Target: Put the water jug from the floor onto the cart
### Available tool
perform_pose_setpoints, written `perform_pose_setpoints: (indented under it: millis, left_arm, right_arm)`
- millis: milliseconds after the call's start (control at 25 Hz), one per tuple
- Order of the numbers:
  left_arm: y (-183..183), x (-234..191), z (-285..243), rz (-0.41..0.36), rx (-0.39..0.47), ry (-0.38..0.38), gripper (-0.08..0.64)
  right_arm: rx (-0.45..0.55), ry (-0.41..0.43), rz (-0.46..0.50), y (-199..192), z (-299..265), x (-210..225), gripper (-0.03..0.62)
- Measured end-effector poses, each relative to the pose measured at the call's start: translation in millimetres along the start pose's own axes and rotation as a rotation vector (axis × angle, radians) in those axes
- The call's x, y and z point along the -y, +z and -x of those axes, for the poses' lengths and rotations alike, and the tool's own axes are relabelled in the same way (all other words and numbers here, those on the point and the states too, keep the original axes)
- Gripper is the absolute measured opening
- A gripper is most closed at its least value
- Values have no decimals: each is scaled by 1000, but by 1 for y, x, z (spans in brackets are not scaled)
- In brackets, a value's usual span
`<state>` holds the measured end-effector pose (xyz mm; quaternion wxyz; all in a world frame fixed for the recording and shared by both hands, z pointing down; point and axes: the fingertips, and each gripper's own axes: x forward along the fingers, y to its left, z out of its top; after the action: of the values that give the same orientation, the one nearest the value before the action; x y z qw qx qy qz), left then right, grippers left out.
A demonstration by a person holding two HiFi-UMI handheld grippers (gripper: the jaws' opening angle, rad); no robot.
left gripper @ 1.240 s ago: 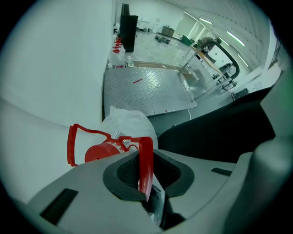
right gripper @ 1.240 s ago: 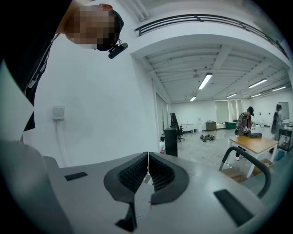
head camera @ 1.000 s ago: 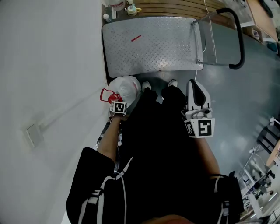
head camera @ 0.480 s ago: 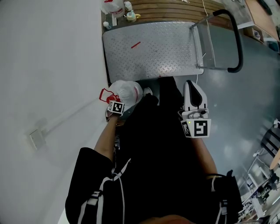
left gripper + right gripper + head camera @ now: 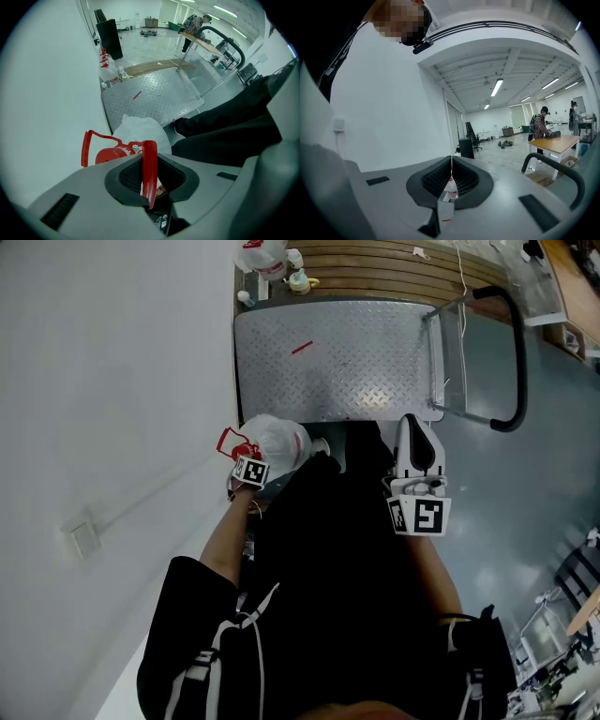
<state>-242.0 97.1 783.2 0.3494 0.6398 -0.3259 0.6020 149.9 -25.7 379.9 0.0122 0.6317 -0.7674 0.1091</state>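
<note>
Checking the left gripper view, I found the left gripper [image 5: 150,180] clenched on the jug's [image 5: 140,130] red handle [image 5: 150,161]. In the head view the jug was left of centre, beside the wall [image 5: 112,427], just below the cart's [image 5: 337,352] near edge. The right gripper [image 5: 451,180] was closed on nothing, right of centre.

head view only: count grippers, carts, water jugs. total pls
Grippers: 2 (left gripper, right gripper)
Carts: 1 (cart)
Water jugs: 2 (water jug hanging from the left gripper; second jug past the cart's far end, cut off by the frame edge)
Total: 5
</note>
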Motion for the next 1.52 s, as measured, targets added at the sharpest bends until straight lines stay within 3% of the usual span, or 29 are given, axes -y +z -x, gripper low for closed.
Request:
perform_pose_setpoints:
  millis: [360, 520, 680, 960, 1280, 1520]
  left_arm:
    - [82, 9, 19, 20, 42, 20, 66]
    - [135, 17, 22, 24, 86, 27, 66]
    - [180, 28, 24, 83, 98, 12, 66]
    - [277, 35, 36, 158, 164, 51, 67]
    - [347, 70, 18, 207, 251, -14, 66]
    - [357, 112, 11, 247, 263, -128, 66]
  right_arm:
    - [-26, -45, -56, -2, -38, 80, 18]
    - [-42, -26, -60, 1, -56, 109, 18]
    - [-44, 3, -74, 5, -78, 133, 18]
    - [-72, 35, -67, 5, -104, 178, 18]
    - [-77, 18, -28, 6, -107, 208, 18]
    - [-75, 54, -12, 9, -106, 202, 18]
